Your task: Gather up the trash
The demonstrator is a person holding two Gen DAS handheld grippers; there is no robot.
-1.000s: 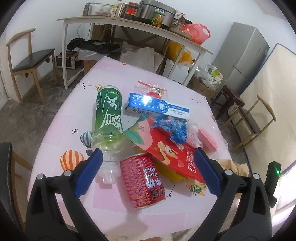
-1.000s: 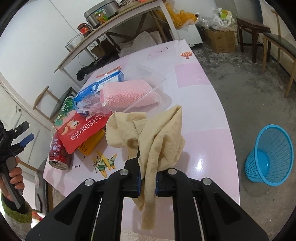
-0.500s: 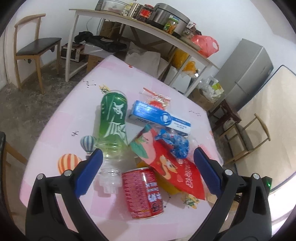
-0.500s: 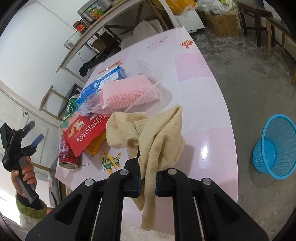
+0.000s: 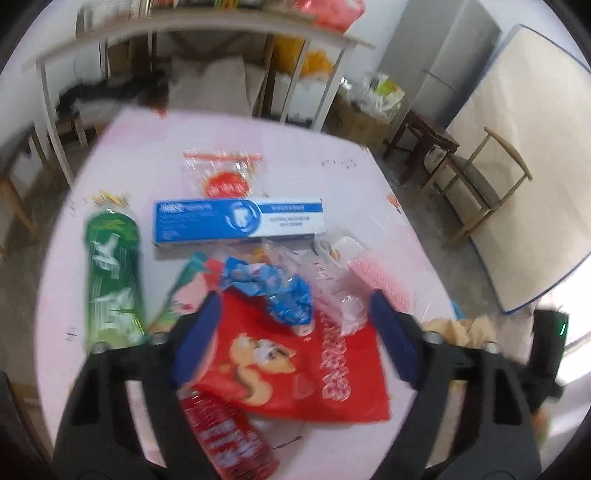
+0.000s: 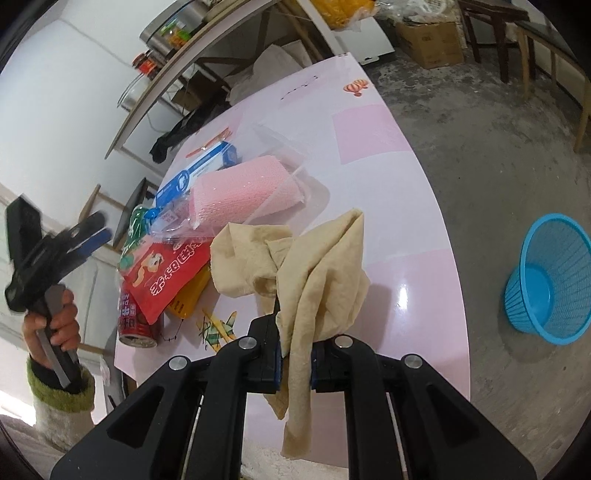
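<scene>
Trash lies on the pink table (image 5: pixel 295 155): a green bottle (image 5: pixel 112 280), a blue and white toothpaste box (image 5: pixel 240 221), a crumpled blue wrapper (image 5: pixel 280 291), a red snack bag (image 5: pixel 295 365), a red can (image 5: pixel 225 439) and a pink sponge in clear wrap (image 6: pixel 243 192). My left gripper (image 5: pixel 295 339) hovers over the red bag and blue wrapper. Its jaws are closing with nothing pressed between the pads. It also shows in the right wrist view as the left gripper (image 6: pixel 88 236) held by a hand. My right gripper (image 6: pixel 295 365) is shut on a beige cloth (image 6: pixel 306 266).
A blue plastic basket (image 6: pixel 550 288) stands on the floor right of the table. A long white shelf table (image 5: pixel 207 33) with jars and bags is behind. Wooden chairs (image 5: pixel 480 184) and a leaning mattress (image 5: pixel 524 177) stand at the right.
My left gripper has swung right and forward over the red bag and blue wrapper, and its jaws have narrowed. The right gripper keeps its grip on the cloth, rolled slightly.
</scene>
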